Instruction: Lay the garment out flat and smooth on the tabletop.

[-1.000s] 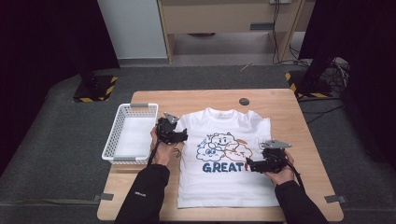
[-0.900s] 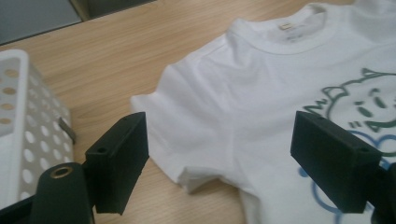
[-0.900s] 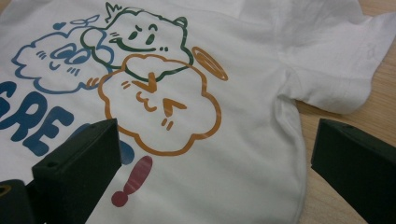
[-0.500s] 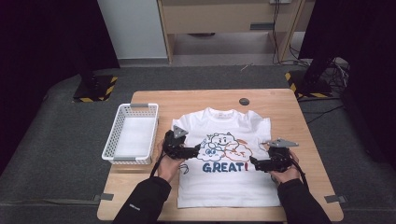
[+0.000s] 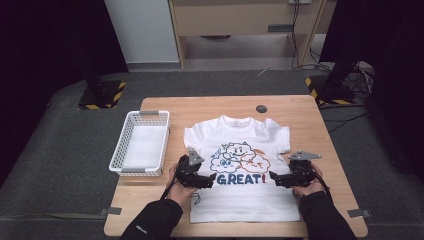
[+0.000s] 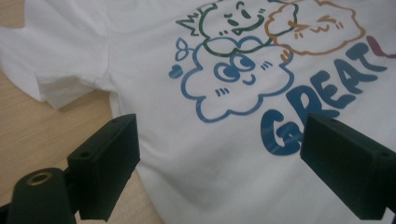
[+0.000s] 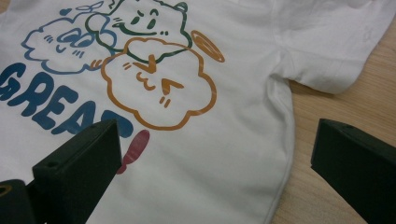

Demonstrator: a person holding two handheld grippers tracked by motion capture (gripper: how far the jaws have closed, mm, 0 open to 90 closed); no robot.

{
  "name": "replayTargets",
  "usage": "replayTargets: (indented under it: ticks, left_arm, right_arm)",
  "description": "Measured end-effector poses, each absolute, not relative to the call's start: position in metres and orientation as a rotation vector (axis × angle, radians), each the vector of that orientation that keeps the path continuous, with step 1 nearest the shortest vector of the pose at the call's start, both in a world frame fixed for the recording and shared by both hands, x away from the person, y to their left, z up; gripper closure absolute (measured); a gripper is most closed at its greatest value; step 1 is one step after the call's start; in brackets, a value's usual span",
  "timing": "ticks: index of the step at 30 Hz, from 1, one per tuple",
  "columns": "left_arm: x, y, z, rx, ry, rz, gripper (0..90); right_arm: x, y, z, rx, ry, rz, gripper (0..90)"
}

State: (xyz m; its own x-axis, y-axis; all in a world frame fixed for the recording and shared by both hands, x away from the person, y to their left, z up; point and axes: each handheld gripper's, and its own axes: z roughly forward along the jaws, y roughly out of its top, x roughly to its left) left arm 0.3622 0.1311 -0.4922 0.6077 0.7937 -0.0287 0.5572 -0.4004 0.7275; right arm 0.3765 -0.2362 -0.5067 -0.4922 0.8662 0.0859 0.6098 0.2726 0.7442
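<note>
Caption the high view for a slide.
Two open grippers, left and right, flank a white T-shirt spread flat beside a basket.

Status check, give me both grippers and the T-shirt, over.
Left gripper open, jaws just widened, over shirt's left side edge. Right gripper open over the opposite edge. T-shirt flat, print up. Basket off to the side.

One T-shirt (white, printed), one basket, two grippers, one table.
</note>
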Motion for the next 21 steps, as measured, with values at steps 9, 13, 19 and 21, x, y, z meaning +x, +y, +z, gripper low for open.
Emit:
replayTargets:
  ticks: [9,13,19,21]
  left_arm:
    - [0.342,0.142,-0.498,2.174,1.029,0.444,10.8]
    - [0.336,0.147,-0.504,2.225,1.020,0.422,9.7]
    - [0.328,0.159,-0.506,2.255,1.028,0.423,9.7]
    - [0.327,0.161,-0.506,2.252,1.029,0.427,9.5]
  right_arm:
    - [0.370,-0.247,-0.511,1.335,2.223,1.067,1.9]
    - [0.367,-0.253,-0.513,1.332,2.226,1.092,2.0]
    - [0.360,-0.261,-0.514,1.306,2.232,1.106,2.1]
    - [0.359,-0.262,-0.514,1.306,2.232,1.101,2.1]
